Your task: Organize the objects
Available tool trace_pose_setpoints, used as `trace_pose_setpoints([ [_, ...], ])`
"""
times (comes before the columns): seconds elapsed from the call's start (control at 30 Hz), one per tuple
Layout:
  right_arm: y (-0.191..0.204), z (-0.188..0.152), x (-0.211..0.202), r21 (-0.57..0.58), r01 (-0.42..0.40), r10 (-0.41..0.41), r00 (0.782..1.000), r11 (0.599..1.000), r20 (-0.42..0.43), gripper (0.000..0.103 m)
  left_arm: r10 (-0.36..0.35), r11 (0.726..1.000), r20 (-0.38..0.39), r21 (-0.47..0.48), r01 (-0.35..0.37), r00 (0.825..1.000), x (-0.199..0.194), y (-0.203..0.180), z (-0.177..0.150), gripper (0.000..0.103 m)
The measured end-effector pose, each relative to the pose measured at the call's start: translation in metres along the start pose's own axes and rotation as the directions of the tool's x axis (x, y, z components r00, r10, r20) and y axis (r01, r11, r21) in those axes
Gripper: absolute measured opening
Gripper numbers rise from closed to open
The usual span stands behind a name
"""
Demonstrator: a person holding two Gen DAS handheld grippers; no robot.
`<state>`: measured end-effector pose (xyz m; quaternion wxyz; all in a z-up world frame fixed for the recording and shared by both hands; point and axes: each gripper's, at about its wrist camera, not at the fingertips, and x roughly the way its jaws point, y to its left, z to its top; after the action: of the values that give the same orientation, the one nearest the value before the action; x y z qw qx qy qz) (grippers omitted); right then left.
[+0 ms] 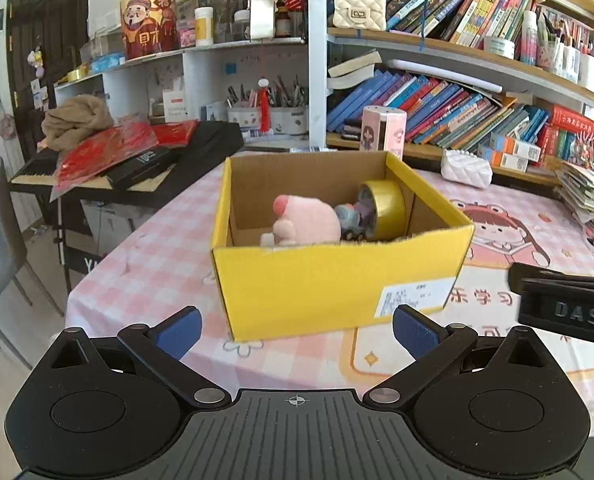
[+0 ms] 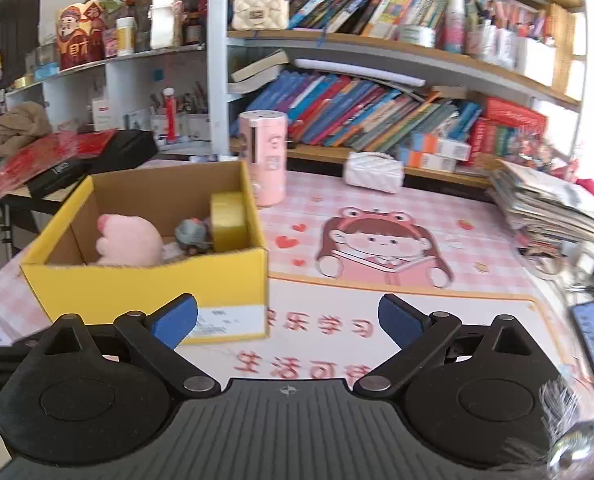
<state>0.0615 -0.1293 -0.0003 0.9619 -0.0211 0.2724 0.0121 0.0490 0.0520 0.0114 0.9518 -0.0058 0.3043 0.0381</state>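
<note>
Now, both grippers are being held spread and empty before the box.

Nearest, the left gripper (image 1: 297,330) and right gripper (image 2: 288,320) are being kept released above the checked tablecloth (image 2: 477,216); beyond, the yellow cardboard box (image 1: 337,280) is holding a fuzzy pink plush (image 1: 307,220), a toy car (image 1: 353,220) and a glossy gold tape roll (image 1: 387,206). The light box could be knocked askew by a careless reach.

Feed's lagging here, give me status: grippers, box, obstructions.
Left hand-held gripper open, empty. Right hand-held gripper open, empty. Yellow box holds plush toy, tape roll. Nothing blocking.
</note>
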Motion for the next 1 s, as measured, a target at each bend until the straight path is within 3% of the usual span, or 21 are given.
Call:
trace_pose_setpoints([
  [0.37,-0.019,-0.038,-0.027,-0.006,0.081,-0.081,0.994,0.997,-0.072,0.099,-0.033,0.999,-0.015,0.026,0.034,0.999,-0.014,-0.017,-0.016,0.103],
  [1.0,-0.050,-0.060,-0.040,0.048,0.159,-0.151,0.979,0.986,-0.138,0.103,-0.090,0.988,-0.074,0.122,0.099,0.993,-0.019,-0.054,-0.032,0.103],
])
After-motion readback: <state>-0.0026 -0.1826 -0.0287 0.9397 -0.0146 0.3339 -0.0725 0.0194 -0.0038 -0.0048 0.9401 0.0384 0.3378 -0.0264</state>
